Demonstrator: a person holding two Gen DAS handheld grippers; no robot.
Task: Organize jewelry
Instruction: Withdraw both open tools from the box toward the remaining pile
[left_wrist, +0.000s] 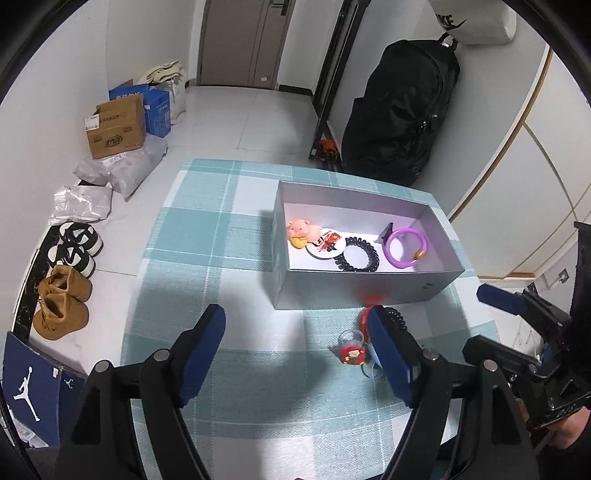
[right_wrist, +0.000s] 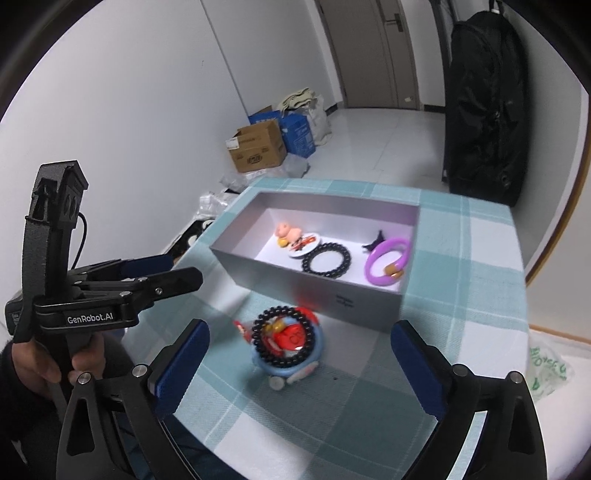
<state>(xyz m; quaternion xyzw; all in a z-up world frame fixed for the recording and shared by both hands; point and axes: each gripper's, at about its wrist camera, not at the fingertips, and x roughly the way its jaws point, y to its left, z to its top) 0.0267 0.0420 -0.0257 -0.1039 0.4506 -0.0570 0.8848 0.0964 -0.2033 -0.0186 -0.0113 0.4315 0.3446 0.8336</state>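
Note:
A grey open box (left_wrist: 351, 291) stands on the checked tablecloth. Inside it lie a pink pig figure (left_wrist: 301, 229), a round badge (left_wrist: 325, 245), a black bead bracelet (left_wrist: 375, 254), a purple ring bracelet (left_wrist: 389, 247) and a dark bow clip (left_wrist: 388, 229). In front of the box (right_wrist: 314, 295) sits a small pile: a black bead bracelet (right_wrist: 255, 336) over a red charm (right_wrist: 291, 338) and a blue ring (right_wrist: 266, 365). My right gripper (right_wrist: 301, 326) is open, its fingers either side of this pile and apart from it. My left gripper (left_wrist: 295, 310) is open and empty; its right finger (left_wrist: 388, 350) hides part of the pile (left_wrist: 351, 352).
The table's left edge drops to a floor with shoes (left_wrist: 62, 306), parcels (left_wrist: 122, 170) and cardboard boxes (left_wrist: 116, 129). A black bag (left_wrist: 402, 110) hangs behind the table. A plastic bag (right_wrist: 546, 369) lies past the right edge. A hand (right_wrist: 40, 365) holds the left gripper (right_wrist: 166, 273).

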